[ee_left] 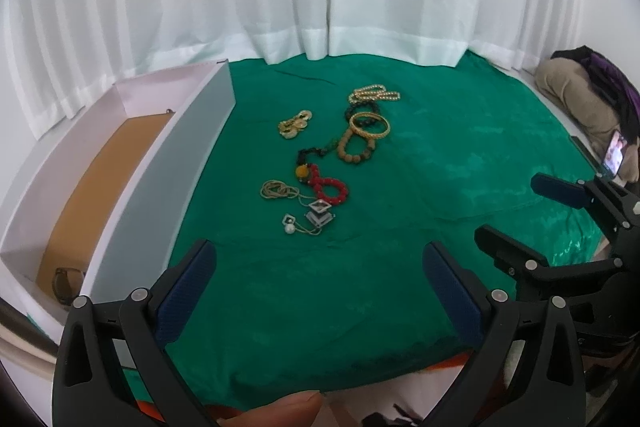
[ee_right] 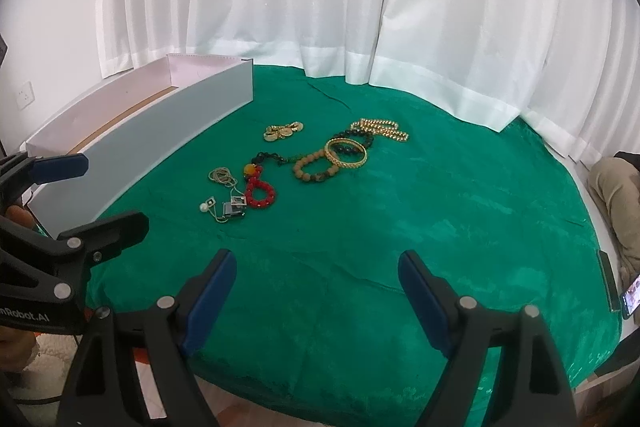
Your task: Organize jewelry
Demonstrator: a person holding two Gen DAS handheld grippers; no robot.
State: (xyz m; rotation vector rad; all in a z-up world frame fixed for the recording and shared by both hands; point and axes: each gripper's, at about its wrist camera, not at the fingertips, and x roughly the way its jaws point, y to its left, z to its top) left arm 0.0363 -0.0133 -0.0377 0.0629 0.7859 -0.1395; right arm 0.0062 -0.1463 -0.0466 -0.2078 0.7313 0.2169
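A green cloth [ee_right: 400, 227] holds scattered jewelry: a gold bangle [ee_right: 346, 153], a red bead bracelet [ee_right: 262, 195] and a wooden bead bracelet [ee_right: 314, 167]. A white box [ee_right: 160, 131] stands at left. The right gripper [ee_right: 318, 301] hovers nearby, jaws wide apart.

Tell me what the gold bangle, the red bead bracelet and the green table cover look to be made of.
Gold bangle: looks like metal, a rigid hoop with a yellow sheen and patterned edge; plated or solid, cannot tell.
Red bead bracelet: glossy round beads, probably plastic or glass.
Green table cover: fabric, likely a velvet-like cloth, judging by its wrinkles and mottled sheen.
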